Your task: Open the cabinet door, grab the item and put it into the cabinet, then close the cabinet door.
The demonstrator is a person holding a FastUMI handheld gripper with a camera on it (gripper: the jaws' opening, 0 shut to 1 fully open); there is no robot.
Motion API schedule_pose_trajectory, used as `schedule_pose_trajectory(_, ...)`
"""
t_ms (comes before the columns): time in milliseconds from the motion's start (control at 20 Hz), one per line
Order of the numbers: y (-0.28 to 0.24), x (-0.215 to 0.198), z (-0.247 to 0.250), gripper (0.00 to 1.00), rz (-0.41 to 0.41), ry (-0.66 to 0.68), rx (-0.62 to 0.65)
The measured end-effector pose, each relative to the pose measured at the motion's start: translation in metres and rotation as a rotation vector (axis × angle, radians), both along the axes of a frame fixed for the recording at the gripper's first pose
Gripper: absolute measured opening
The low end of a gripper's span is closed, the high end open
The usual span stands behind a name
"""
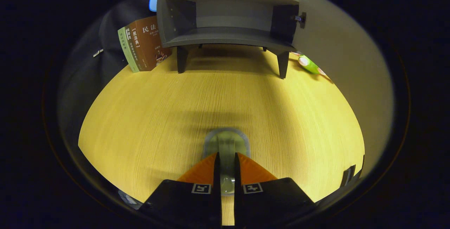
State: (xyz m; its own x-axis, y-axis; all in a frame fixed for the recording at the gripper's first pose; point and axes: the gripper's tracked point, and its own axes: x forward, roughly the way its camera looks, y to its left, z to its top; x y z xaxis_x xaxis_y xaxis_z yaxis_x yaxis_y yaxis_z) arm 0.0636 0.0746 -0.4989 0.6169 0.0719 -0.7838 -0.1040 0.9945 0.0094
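In the gripper view we see a pale yellow wood-grain tabletop (147, 116) spreading out ahead of us. The gripper (227, 158) sits low at the near edge, its two fingers drawn close together with only a narrow gap between them. In that gap stands a thin, translucent greenish item with a rounded grey-rimmed top (226, 141), seen edge-on; both fingers appear to press against its sides, so we read the claw as holding it. The item rises just ahead of the fingertips and rests on or just above the tabletop; we cannot tell which.

Well beyond the fingers, at the far side of the table, stands a small dark grey cabinet on short legs (228, 14). Its front is open, showing a lower compartment and a pale shelf above it. The cabinet's door (334, 46) is swung out to the right, with a small knob near its edge.

To the left of the cabinet, a brown book and a green book (144, 44) lean upright together. To the right, beside the cabinet's leg, lies a green and white object (309, 64), partly hidden.
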Motion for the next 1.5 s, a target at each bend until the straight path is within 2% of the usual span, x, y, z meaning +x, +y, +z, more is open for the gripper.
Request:
schedule_pose_trajectory(50,-0.001,0.0,0.005,0.11,-0.007,-0.004,0.01)
schedule_pose_trajectory(150,0.001,0.004,0.015,0.11,-0.032,-0.022,0.046)
schedule_pose_trajectory(350,-0.002,0.003,0.055,0.12,-0.017,-0.059,0.068)
schedule_pose_trajectory(800,-0.014,0.026,0.196,0.12,-0.041,-0.214,0.106)
schedule_pose_trajectory(1200,-0.003,0.092,0.332,0.11,-0.038,-0.354,0.147)
schedule_pose_trajectory(1500,0.006,0.176,0.404,0.11,-0.052,-0.431,0.166)
